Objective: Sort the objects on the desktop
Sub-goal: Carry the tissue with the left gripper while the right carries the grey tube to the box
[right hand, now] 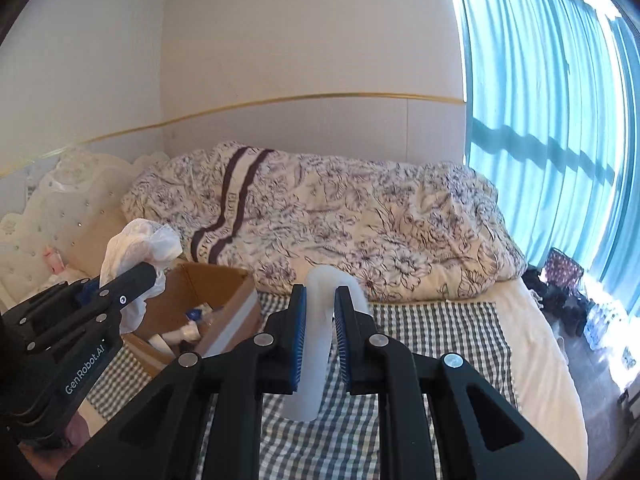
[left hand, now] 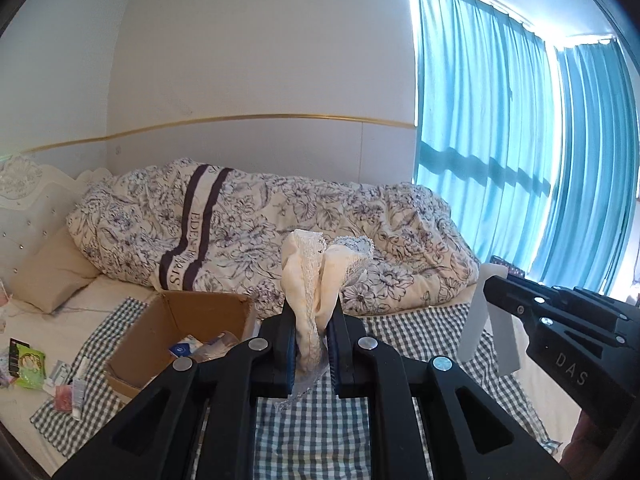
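Observation:
My left gripper point(left hand: 311, 312) is shut on a cream lace cloth point(left hand: 316, 268) that sticks up between its blue pads; the same lace cloth point(right hand: 136, 248) shows at the left of the right wrist view. My right gripper point(right hand: 320, 300) is shut on a bent white plastic strip point(right hand: 316, 344), held above the checked cloth point(right hand: 440, 332). That white strip point(left hand: 492, 324) also appears at the right of the left wrist view, in the right gripper's fingers. An open cardboard box point(left hand: 188, 328) with small bottles and packets inside sits on the bed to the left of both grippers.
A flowered duvet point(left hand: 280, 232) is heaped along the wall behind the box. Small packets and tubes point(left hand: 48, 372) lie on the bed at far left, near a pillow point(left hand: 52, 272). Blue curtains point(left hand: 520, 140) hang at the right; bags and bottles point(right hand: 576, 300) stand on the floor.

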Action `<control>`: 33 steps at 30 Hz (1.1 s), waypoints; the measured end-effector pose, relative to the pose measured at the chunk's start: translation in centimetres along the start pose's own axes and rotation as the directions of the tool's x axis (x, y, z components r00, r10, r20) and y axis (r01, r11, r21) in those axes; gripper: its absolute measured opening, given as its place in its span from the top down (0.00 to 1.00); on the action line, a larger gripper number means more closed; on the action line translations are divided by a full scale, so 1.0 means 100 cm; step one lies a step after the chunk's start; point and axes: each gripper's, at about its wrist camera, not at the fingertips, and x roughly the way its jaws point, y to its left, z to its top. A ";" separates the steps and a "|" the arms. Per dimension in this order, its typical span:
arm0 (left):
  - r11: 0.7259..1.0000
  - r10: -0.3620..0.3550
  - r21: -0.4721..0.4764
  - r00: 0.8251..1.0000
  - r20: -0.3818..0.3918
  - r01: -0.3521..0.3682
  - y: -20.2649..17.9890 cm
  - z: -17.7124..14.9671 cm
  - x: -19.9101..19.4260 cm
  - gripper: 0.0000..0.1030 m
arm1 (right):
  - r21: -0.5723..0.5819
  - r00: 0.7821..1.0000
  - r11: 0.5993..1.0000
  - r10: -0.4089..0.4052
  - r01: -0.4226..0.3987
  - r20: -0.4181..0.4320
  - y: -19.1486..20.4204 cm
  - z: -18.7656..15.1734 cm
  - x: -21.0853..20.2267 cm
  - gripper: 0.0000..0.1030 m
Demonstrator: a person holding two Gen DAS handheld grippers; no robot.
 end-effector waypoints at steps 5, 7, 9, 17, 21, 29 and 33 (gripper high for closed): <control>1.000 0.027 -0.010 0.999 0.021 -0.027 0.018 0.005 -0.014 0.88 | -0.019 1.000 1.000 0.013 -0.012 0.023 0.019 0.005 -0.006 0.87; 0.999 0.036 -0.017 0.999 0.027 -0.036 0.026 0.007 -0.018 0.88 | -0.029 0.999 0.999 0.015 -0.014 0.033 0.027 0.008 -0.008 0.87; 0.999 0.045 -0.020 0.998 0.033 -0.045 0.032 0.009 -0.021 0.88 | -0.034 0.999 0.999 0.018 -0.017 0.044 0.034 0.010 -0.012 0.87; 0.995 0.096 -0.041 0.994 0.054 -0.093 0.066 0.016 -0.035 0.88 | -0.059 0.995 0.998 0.037 -0.032 0.089 0.064 0.024 -0.017 0.87; 0.991 0.123 -0.050 0.991 0.059 -0.120 0.085 0.018 -0.040 0.88 | -0.078 0.993 0.996 0.060 -0.052 0.103 0.083 0.030 -0.016 0.87; 0.981 0.184 -0.067 0.981 0.054 -0.180 0.122 0.023 -0.043 0.88 | -0.107 0.987 0.989 0.111 -0.099 0.114 0.117 0.042 -0.003 0.86; 0.977 0.205 -0.067 0.977 0.054 -0.202 0.136 0.025 -0.041 0.88 | -0.123 0.984 0.985 0.133 -0.119 0.118 0.132 0.048 0.004 0.86</control>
